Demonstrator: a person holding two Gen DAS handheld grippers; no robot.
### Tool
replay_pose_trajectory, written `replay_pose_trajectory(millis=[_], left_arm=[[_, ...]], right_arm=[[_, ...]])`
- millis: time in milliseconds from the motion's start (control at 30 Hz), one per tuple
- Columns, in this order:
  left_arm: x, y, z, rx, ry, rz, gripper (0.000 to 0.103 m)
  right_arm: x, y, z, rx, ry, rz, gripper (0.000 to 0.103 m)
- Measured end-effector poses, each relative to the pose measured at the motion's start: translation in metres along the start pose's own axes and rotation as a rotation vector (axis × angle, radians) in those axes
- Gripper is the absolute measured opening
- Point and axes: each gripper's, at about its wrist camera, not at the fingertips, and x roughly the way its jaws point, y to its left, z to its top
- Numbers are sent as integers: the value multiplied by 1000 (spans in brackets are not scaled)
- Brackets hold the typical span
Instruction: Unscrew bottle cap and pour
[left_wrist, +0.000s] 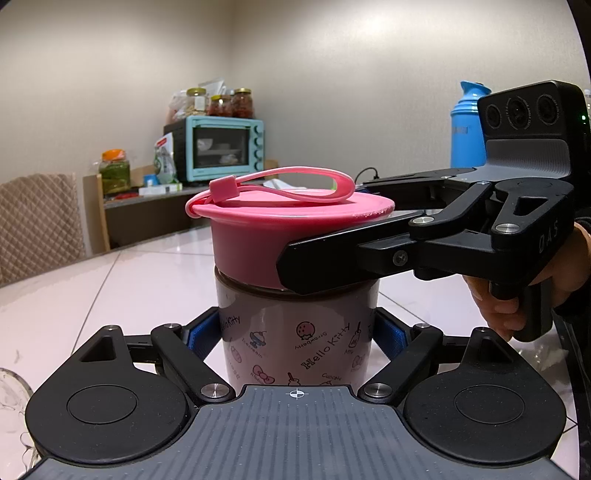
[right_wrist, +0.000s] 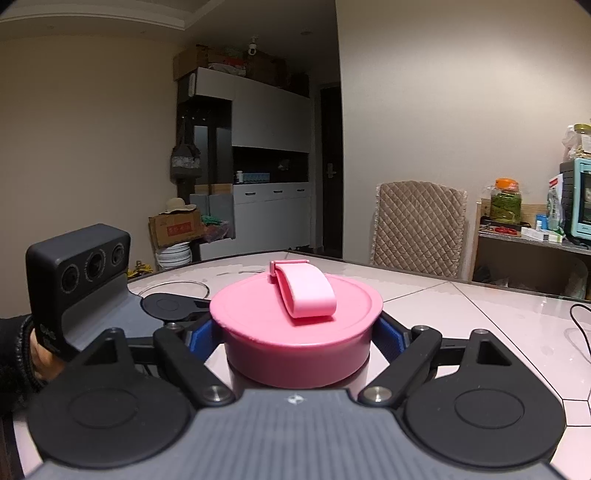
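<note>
A Hello Kitty bottle (left_wrist: 295, 332) stands upright on the white tiled table (left_wrist: 110, 295). It has a wide pink cap (left_wrist: 291, 225) with a pink loop strap (left_wrist: 295, 182). My left gripper (left_wrist: 295, 332) is shut on the bottle's body, blue pads (left_wrist: 201, 336) pressed to both sides. My right gripper (right_wrist: 295, 336) is shut on the pink cap (right_wrist: 295, 332), its blue pads (right_wrist: 389, 338) touching the cap's sides. In the left wrist view the right gripper (left_wrist: 332, 258) comes in from the right at cap height. The left gripper's body (right_wrist: 81, 280) shows at left in the right wrist view.
A clear glass rim (left_wrist: 11, 391) sits at the table's lower left. A blue thermos (left_wrist: 467, 125) stands at the back right. A teal oven (left_wrist: 221, 147) and jars are on a side shelf. A quilted chair (right_wrist: 417, 229) stands at the table's far edge. A black cable (right_wrist: 580, 325) lies at right.
</note>
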Motion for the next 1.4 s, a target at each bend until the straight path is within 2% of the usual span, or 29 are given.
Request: replay_pose_trajectory(millis=[300,567,1200,1400], left_arm=[[0,0,0,0,0,0,90],[0,2,0,1,0,1,90],[1,1,0,1,0,1,90],[1,2,0,1,0,1,90]], right_arm=[[-10,19,-5,35,-1,-136,98],[-11,38,-10,52,-24,-303,99],[13,55,-9,96,-32,-414,98],[17,57,-9,105,-36,-425,98]])
